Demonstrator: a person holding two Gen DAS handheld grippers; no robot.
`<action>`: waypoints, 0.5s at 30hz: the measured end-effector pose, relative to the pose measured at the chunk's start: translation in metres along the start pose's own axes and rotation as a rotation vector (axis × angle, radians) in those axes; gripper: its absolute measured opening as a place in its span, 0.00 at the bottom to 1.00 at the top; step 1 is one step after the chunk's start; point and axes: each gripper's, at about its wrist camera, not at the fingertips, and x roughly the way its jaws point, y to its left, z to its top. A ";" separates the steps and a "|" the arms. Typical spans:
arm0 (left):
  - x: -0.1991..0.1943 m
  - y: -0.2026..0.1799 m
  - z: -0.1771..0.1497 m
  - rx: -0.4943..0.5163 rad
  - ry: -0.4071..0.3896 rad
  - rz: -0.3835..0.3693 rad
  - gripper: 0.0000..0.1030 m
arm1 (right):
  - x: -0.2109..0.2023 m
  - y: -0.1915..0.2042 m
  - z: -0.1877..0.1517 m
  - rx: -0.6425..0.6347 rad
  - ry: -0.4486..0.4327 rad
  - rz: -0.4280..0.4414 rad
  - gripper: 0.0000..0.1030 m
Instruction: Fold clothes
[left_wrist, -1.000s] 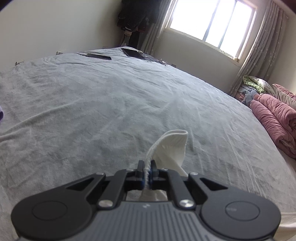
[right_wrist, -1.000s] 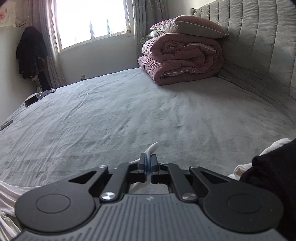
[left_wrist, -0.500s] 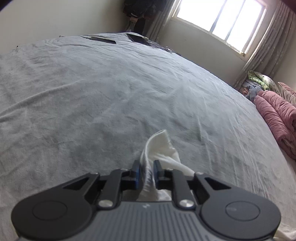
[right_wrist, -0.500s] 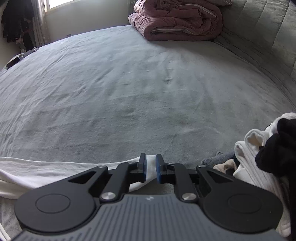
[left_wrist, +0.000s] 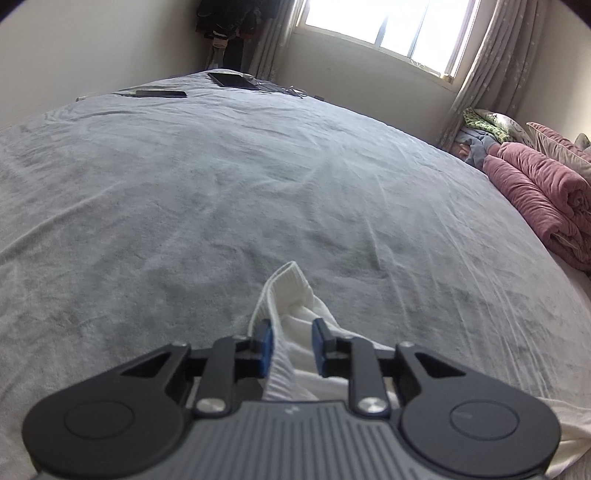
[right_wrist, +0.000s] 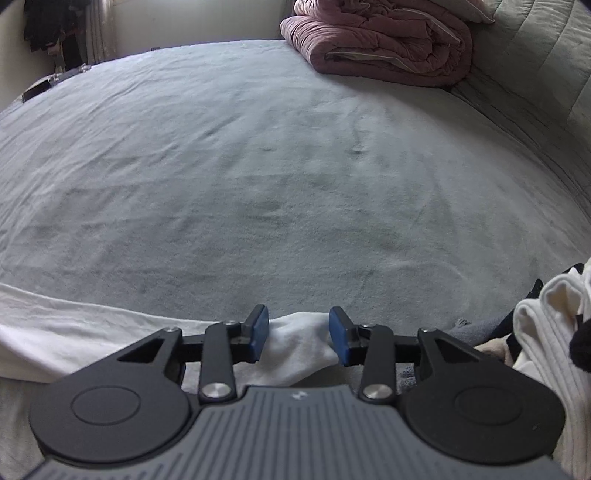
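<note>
A white garment (left_wrist: 291, 291) lies on the grey bed (left_wrist: 184, 184). Its ribbed edge sticks up between the pads of my left gripper (left_wrist: 290, 347), whose jaws stand apart and do not press on it. In the right wrist view the same white garment (right_wrist: 295, 350) runs along the near edge from the left. A bunched corner of it lies loose between the blue pads of my right gripper (right_wrist: 298, 336). The right jaws are opening. Both grippers are low over the bed (right_wrist: 258, 166).
A folded pink duvet (right_wrist: 380, 37) sits against the padded headboard (right_wrist: 535, 55), and the pink duvet (left_wrist: 535, 192) also shows at the right. A pile of white and dark clothes (right_wrist: 546, 325) lies close on the right. A dark tablet (left_wrist: 232, 79) and a phone (left_wrist: 160, 93) rest at the far edge.
Both grippers were shut on the white cloth and have parted their jaws. The right one has sunk to the bed, and the cloth now rests there.
</note>
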 end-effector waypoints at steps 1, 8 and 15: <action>0.001 -0.001 0.000 0.012 0.004 0.003 0.04 | 0.003 0.003 -0.002 -0.015 0.002 -0.002 0.04; -0.009 0.012 0.008 -0.043 -0.054 0.014 0.03 | -0.040 0.008 0.012 -0.035 -0.190 -0.081 0.03; -0.007 0.025 0.008 -0.092 -0.065 0.049 0.03 | -0.066 0.005 0.025 0.030 -0.339 -0.134 0.03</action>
